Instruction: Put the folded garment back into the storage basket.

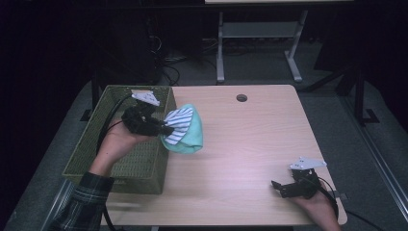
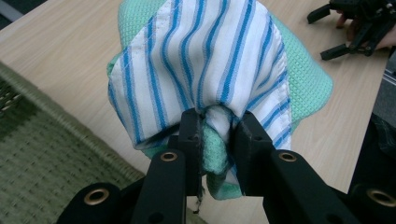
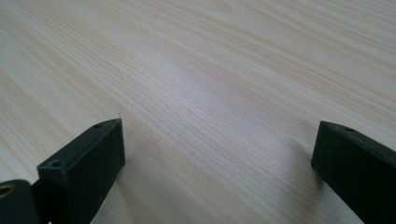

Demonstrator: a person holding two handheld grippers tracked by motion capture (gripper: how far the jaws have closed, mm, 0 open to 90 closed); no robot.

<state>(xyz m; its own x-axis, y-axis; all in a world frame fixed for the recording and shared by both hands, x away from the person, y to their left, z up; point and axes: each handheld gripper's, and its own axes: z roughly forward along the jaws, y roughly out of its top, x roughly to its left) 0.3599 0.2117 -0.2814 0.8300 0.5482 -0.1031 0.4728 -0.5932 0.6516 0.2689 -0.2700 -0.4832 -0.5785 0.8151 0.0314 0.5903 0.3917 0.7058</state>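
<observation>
My left gripper [image 1: 166, 129] is shut on a bundle of two cloths: a white one with blue stripes [image 1: 179, 125] and a mint green one [image 1: 190, 139]. The bundle hangs over the table just right of the green woven basket [image 1: 96, 139]. In the left gripper view the jaws pinch the striped cloth [image 2: 205, 60] with the green cloth [image 2: 306, 79] behind it, and the left gripper [image 2: 217, 128] is closed tight on both. My right gripper [image 1: 276, 186] rests open near the table's front right corner. In the right gripper view the right gripper [image 3: 217, 144] has bare wood between its jaws.
The wooden table [image 1: 250, 139] has a round cable hole [image 1: 241, 98] near its far edge. The basket's inside looks empty. Beyond the table stand a grey desk frame [image 1: 260, 33] and cables on the floor.
</observation>
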